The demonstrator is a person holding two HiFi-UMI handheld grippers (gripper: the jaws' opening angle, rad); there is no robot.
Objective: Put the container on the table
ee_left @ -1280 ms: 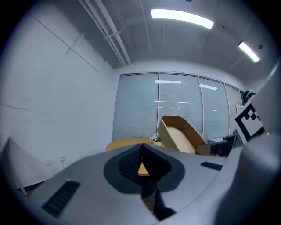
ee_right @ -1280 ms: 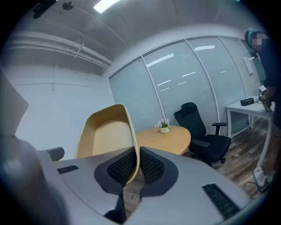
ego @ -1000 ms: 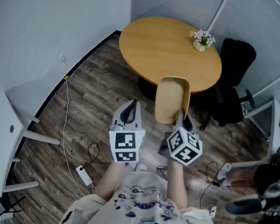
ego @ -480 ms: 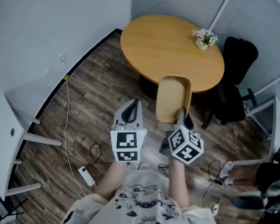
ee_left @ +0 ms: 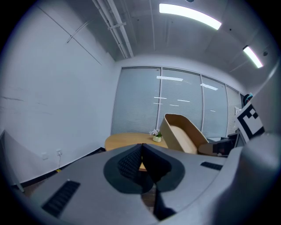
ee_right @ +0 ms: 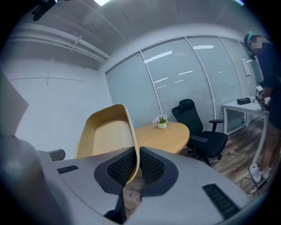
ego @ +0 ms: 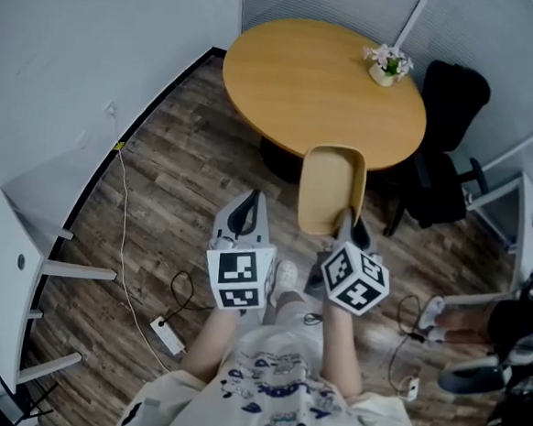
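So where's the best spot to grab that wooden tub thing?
Its thin near-end wall, pinched over the rim from the person's side. The container is an open, thin-walled tub that looks too broad to span; the right gripper holds it just so.

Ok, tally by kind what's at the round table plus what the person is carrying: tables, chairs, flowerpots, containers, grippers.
Round table: 1
Office chair: 1
Flowerpot: 1
Container: 1
Grippers: 2 (left gripper, right gripper)
Total: 6
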